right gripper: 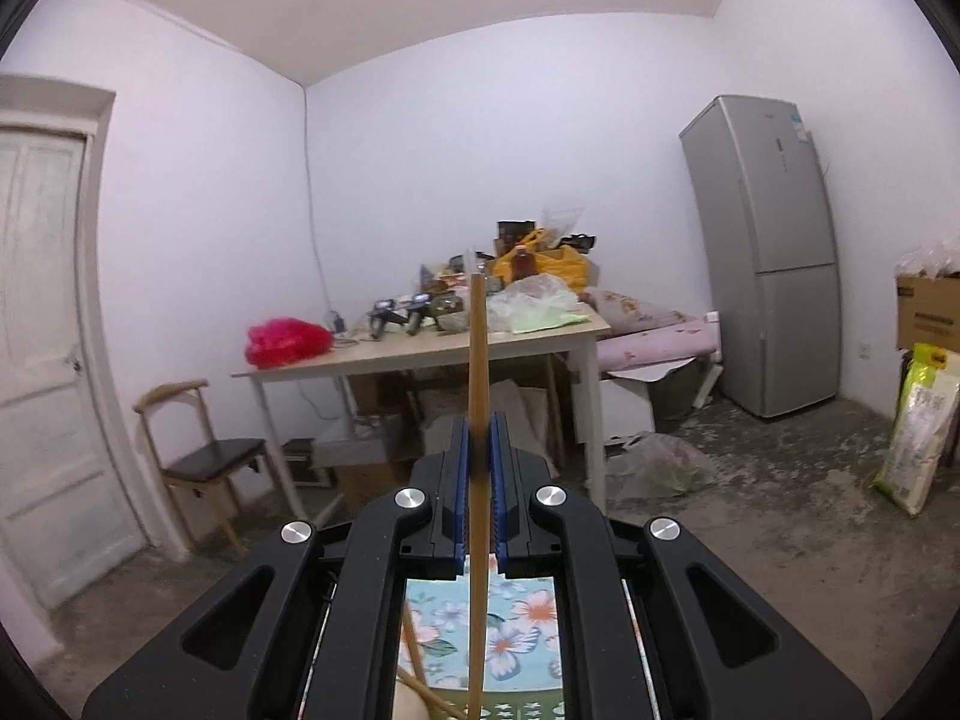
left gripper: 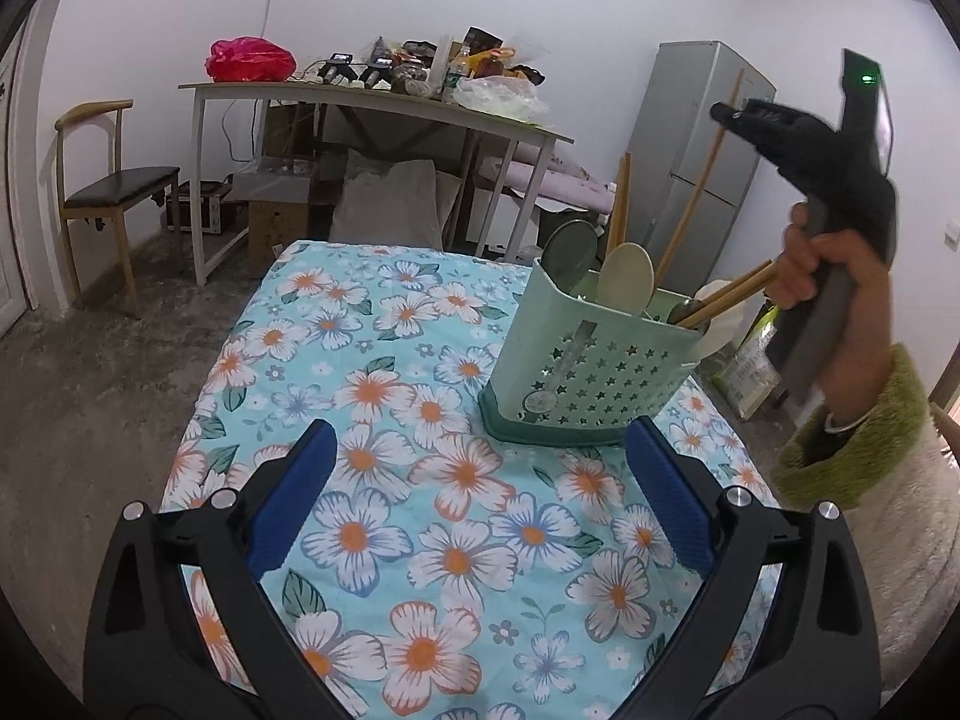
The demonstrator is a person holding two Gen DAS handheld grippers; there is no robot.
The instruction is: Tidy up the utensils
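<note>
1. The left gripper [left gripper: 480, 498] hovers low over the floral cloth [left gripper: 372, 372], its blue pads spread wide with nothing between them. It sits on the near side of the caddy and does not touch it.

2. The green caddy [left gripper: 591, 360] stands upright on the cloth, right of centre in the left wrist view. It already holds a dark ladle [left gripper: 569, 255], a pale spoon [left gripper: 627, 273] and several chopsticks leaning out to the right. Which compartment each sits in I cannot tell.

3. The right gripper [right gripper: 478, 480] is raised above the caddy, held by the right hand [left gripper: 831, 267] at the far right of the left wrist view. Its pads are clenched on one chopstick [right gripper: 477, 396], which runs straight up between them; in the left wrist view it slants down from the gripper toward the caddy mouth.

4. Whether the chopstick's lower end is already inside the caddy is hidden; in the right wrist view it only drops out of sight near the green rim.

5. Judged step: placing this chopstick into the caddy, late in the task, since the visible cloth carries no loose utensils.

6. The next move likely calls for lowering the stick until its tip is well inside among the others, then parting the pads. The risk is the stick catching on the rim or the leaning chopsticks and tipping out.
</note>
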